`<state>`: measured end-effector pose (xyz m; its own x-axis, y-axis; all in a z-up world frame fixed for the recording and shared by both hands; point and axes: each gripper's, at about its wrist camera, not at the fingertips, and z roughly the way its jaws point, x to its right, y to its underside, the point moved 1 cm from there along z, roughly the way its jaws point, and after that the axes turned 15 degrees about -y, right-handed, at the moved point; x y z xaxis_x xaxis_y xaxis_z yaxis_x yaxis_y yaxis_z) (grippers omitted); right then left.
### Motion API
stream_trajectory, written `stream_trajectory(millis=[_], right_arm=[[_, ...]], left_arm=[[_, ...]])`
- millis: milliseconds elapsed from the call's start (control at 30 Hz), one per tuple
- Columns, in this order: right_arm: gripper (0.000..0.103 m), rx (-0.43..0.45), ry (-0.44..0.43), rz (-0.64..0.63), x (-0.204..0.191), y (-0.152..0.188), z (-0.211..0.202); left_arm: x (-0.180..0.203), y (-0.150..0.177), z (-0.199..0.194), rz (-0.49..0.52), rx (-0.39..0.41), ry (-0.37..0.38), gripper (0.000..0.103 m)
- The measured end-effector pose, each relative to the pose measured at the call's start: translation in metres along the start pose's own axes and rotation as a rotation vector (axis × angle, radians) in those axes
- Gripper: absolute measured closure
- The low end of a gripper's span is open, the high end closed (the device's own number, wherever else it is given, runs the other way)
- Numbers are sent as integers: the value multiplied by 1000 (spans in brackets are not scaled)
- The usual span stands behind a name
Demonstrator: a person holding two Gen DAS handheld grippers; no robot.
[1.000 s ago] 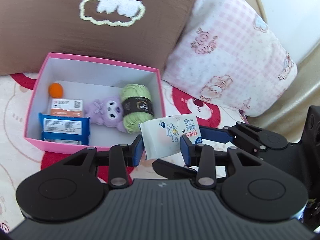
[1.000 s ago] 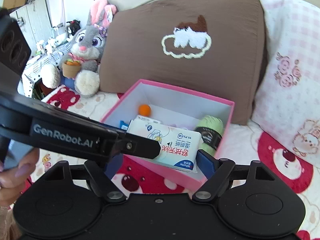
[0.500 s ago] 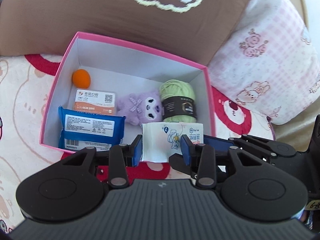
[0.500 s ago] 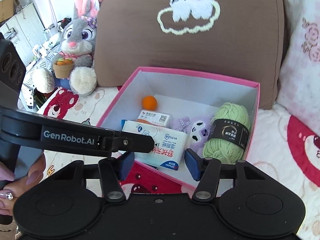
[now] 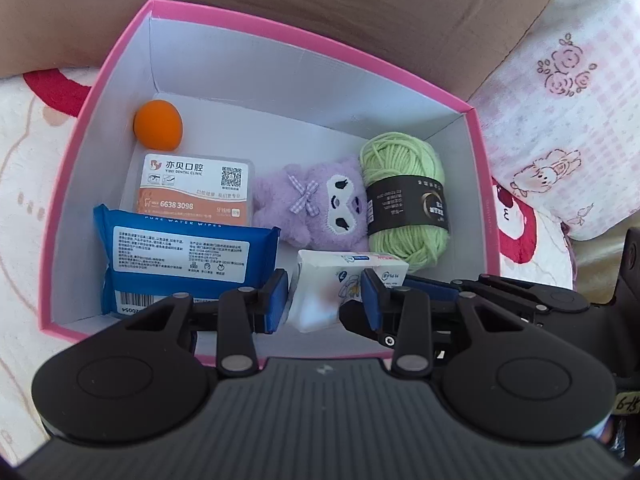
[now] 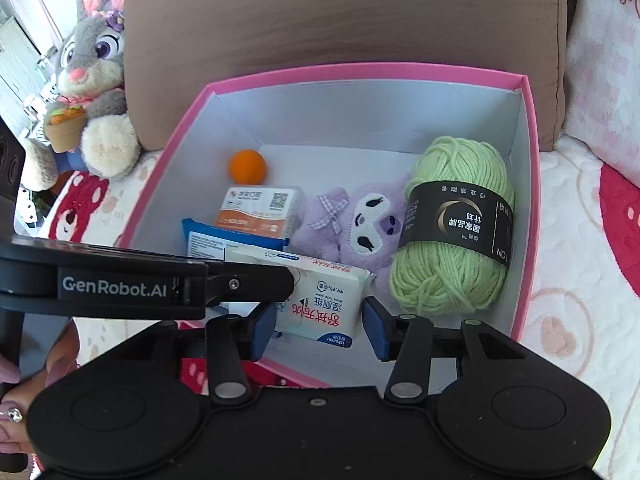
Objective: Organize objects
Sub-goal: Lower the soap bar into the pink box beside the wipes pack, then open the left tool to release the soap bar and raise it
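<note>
A pink box [image 5: 120,52] with white inside stands on the bed. It holds an orange ball [image 5: 158,125], a dental card case [image 5: 192,190], a blue wipes pack [image 5: 180,256], a purple plush [image 5: 320,204] and green yarn [image 5: 404,208]. My left gripper [image 5: 324,296] is shut on a white tissue pack [image 5: 340,288], held low inside the box near its front wall. My right gripper [image 6: 320,326] is open just behind the same pack [image 6: 320,300], without touching it; the left gripper's arm [image 6: 120,284] crosses in front.
A brown pillow [image 6: 360,20] leans behind the box. A pink checked pillow [image 5: 560,100] lies to the right. A grey rabbit plush [image 6: 92,80] sits at the left. The box [image 6: 532,200] rests on a white and red bedspread [image 6: 580,300].
My left gripper carried the tissue pack forward over the box rim and down inside it. My right gripper followed forward, staying open. The box contents have not moved.
</note>
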<state>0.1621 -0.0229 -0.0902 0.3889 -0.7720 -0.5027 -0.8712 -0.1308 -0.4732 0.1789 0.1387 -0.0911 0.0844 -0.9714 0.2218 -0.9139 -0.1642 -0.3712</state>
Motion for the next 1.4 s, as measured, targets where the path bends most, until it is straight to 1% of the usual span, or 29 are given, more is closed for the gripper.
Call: stream_trajectory(millis=[133,300,400,433,500,533,633,733,833,967,1100,1300,1400], right_arm=[[57,-6,20,3,6,0,6],[61,-10,42,3,10,1,11],[62,-9,81,-29,7,2,14],[62,-9,98,-40,6,3,15],[63,-4,126,-58,5,4,17],[63,-2,134,-62,4,4,17],[63,10,120,-58,4,5,13],[63,23,85,-58,3,7,1],[63,48,49,-55,0,9,-15],[62,69,40,-70,-6,11,-35],[62,81,19,-76,-13,13,-54],[62,89,37,-137,-33,18,-81],[61,94,60,-166,-42,21,-97]], left_arm=[[-1,-1,9,1,9,0,66],[0,2,17,7,26,-9,66],[2,3,20,3,43,-24,66],[4,4,20,5,51,-28,65],[7,5,16,11,77,-32,60],[9,5,13,19,96,-28,60],[13,4,3,30,132,-24,59],[13,5,-7,26,142,-19,59],[14,8,-17,39,155,-36,59],[21,15,-31,77,166,-82,59],[29,20,-48,99,175,-99,58],[39,28,-77,111,180,-104,58],[44,33,-95,112,193,-95,53]])
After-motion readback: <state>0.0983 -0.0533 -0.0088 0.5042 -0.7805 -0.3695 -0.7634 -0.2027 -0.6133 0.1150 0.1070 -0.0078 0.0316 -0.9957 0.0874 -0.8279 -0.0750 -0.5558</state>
